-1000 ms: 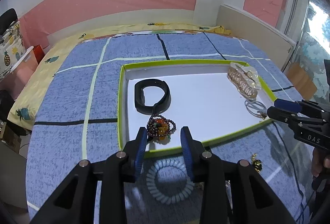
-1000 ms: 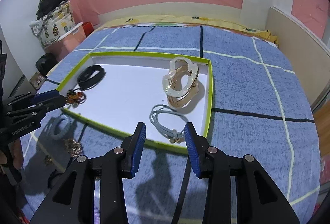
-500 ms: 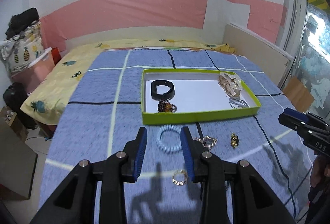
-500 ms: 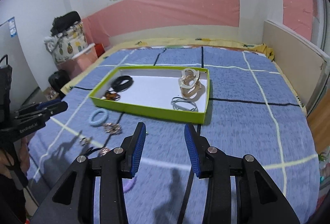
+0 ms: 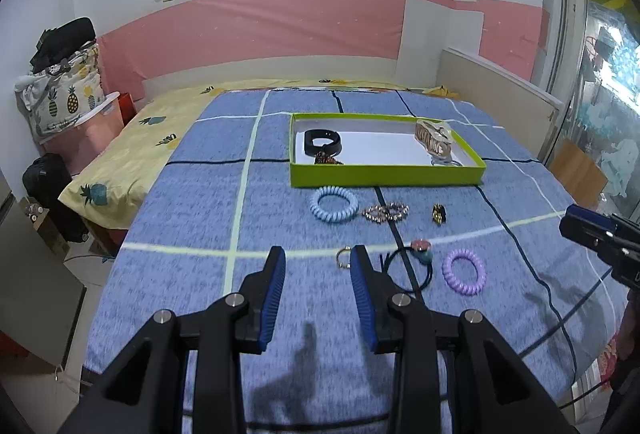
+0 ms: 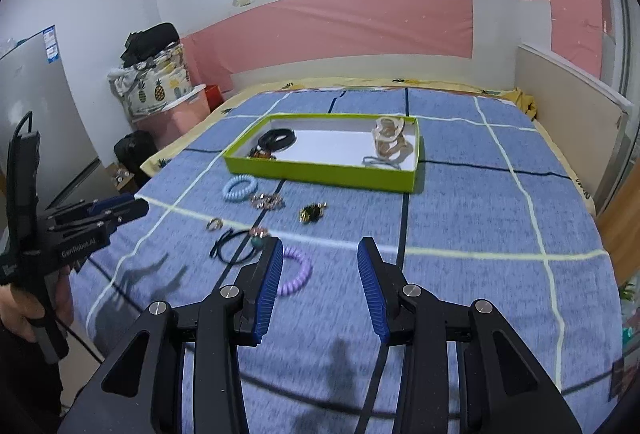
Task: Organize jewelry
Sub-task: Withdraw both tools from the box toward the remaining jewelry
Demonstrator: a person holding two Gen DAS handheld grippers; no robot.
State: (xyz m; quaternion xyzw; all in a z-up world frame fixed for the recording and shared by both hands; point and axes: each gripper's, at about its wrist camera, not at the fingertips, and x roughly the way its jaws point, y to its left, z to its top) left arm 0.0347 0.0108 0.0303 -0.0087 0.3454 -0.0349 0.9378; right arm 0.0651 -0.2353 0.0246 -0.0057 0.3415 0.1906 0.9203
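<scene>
Since a second ago, when both grippers hung right over the green tray [image 5: 386,175], they have pulled well back, so the whole spread of jewelry on the blue checked bedspread [image 5: 192,194] now shows. The left gripper [image 5: 318,288] and the right gripper [image 6: 320,284] are each partly open with nothing between the pads.

Inside the tray lie a black band [image 5: 322,141], a beaded bracelet [image 5: 327,158], a clear hair claw [image 5: 434,142] and a grey hair tie [image 6: 382,162].

Loose in front of the tray are a blue coil tie [image 5: 334,204], a sparkly bracelet [image 5: 385,213], a small dark-and-gold trinket [image 5: 439,213], a gold ring [image 5: 344,258], a black elastic with a charm [image 5: 408,264] and a purple coil tie [image 5: 464,272]. The retreat probably marks a pause between picks, with these six left to sort.
</scene>
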